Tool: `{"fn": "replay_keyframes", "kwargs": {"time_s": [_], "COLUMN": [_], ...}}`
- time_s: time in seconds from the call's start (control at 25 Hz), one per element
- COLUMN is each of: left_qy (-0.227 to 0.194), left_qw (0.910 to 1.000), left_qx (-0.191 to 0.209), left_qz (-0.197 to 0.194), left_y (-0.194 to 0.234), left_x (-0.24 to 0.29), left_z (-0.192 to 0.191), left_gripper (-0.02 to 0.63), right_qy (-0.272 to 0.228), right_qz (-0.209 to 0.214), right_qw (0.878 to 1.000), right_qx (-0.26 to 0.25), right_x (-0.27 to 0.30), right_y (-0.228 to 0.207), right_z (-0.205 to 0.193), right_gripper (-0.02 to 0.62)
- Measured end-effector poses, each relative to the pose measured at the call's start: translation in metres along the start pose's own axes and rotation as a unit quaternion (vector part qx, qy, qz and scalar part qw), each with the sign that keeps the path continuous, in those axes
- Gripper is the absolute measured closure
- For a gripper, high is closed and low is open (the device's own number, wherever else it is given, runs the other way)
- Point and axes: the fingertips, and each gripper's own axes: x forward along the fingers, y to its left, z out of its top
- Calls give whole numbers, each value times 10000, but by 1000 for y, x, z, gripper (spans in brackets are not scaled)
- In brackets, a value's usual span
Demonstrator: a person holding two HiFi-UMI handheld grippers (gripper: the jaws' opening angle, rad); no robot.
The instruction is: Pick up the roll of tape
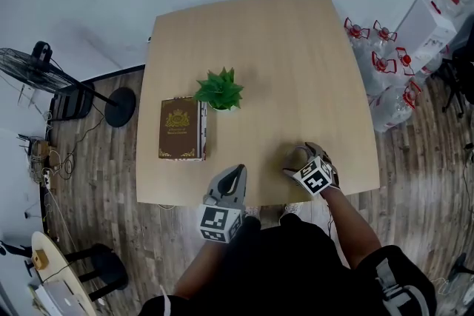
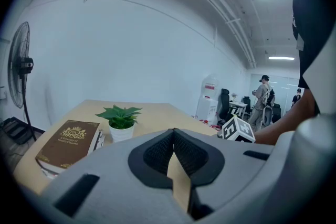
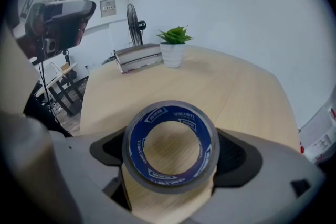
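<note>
Slippage is the main risk here. The right gripper (image 1: 300,158) hangs over the near right part of the table (image 1: 281,63), and its own view shows the roll of tape (image 3: 170,111) sitting between its two jaws. The roll's open face is turned toward the camera and bare wood shows through the hole. The dark pads press against the roll's grey outer wall on either side, so the jaws are closed on the roll at about its full width. Whether the roll is clear of the tabletop cannot be told from these views.

The hold is across a smooth, curved surface, with each pad likely touching only a narrow band. If the squeeze eases or the gripper tips, the roll could pivot between the pads or slide out downward. A quick lift or swing would add to that. Because the gripper is close to the table's near edge, a dropped roll could land on its rim, roll off the edge and fall to the floor.

The left gripper (image 1: 237,171) hovers at the near edge with its jaws brought together at the tips and nothing between them, so it gives the roll no support. The book (image 1: 181,128) and the potted plant (image 1: 220,90) sit well apart from both grippers and seem unlikely to be knocked unless the right gripper swings far to the left
</note>
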Motion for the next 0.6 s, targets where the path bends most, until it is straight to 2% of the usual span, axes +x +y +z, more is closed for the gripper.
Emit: {"fn": "replay_keyframes", "kwargs": {"time_s": [0.16,0.28,0.48,0.6], "left_qy": [-29,-53,-153,-295], "left_qw": [10000,10000,9998,9995], "left_qx": [-30,-35,24,90], "left_qz": [-11,-64,-123,-108], "left_y": [-2,-5,-10,-12], "left_x": [1,2,6,6], "left_z": [2,5,14,23], "left_gripper": [603,603,603,603], "right_qy": [-709,-1284,-2121,-2669], "right_qz": [-300,-497,-787,-951], "right_qw": [9970,9905,9741,9590], "right_qx": [40,46,36,43], "right_x": [-28,-53,-104,-138], "right_y": [-9,-15,-19,-21], "right_z": [30,55,96,121], "right_gripper": [140,140,140,140]}}
